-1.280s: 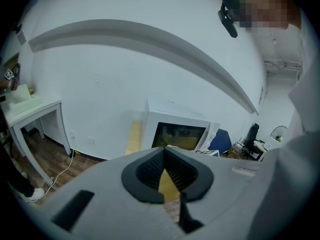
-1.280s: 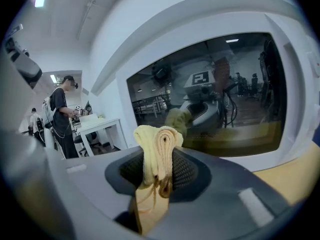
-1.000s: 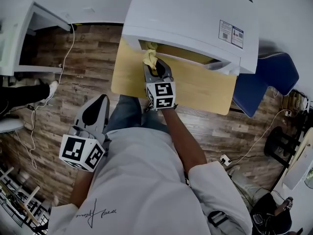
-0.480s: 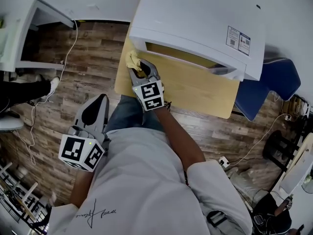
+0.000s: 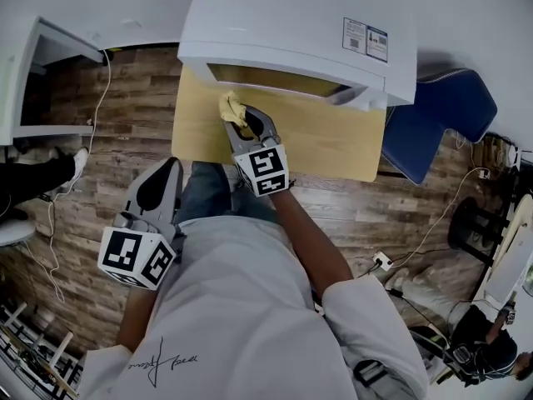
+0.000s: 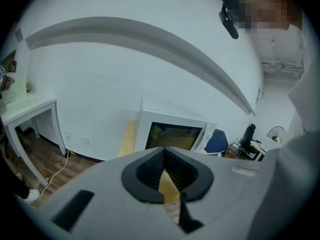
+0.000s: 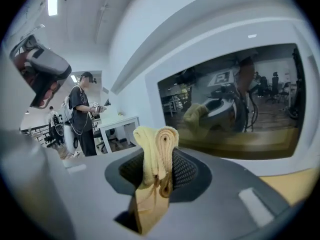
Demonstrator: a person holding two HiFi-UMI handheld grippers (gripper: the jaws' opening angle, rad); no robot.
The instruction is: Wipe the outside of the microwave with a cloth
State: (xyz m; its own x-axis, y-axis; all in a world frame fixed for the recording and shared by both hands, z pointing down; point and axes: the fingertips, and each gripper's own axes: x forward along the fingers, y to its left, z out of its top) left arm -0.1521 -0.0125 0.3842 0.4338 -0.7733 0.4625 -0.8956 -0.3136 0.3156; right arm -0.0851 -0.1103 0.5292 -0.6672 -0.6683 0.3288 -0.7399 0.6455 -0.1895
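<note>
Left gripper (image 5: 160, 182), jaws closed on nothing, is hanging beside the person's leg, away from the wooden table (image 5: 325, 144), while the right gripper (image 5: 243, 123) is pinching a folded yellow cloth (image 5: 231, 107) just before the white microwave (image 5: 291, 23) door's left end.

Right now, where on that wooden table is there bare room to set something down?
Bare table in front of the microwave, right of the right gripper holding the cloth. Behind, the microwave fills it.
</note>
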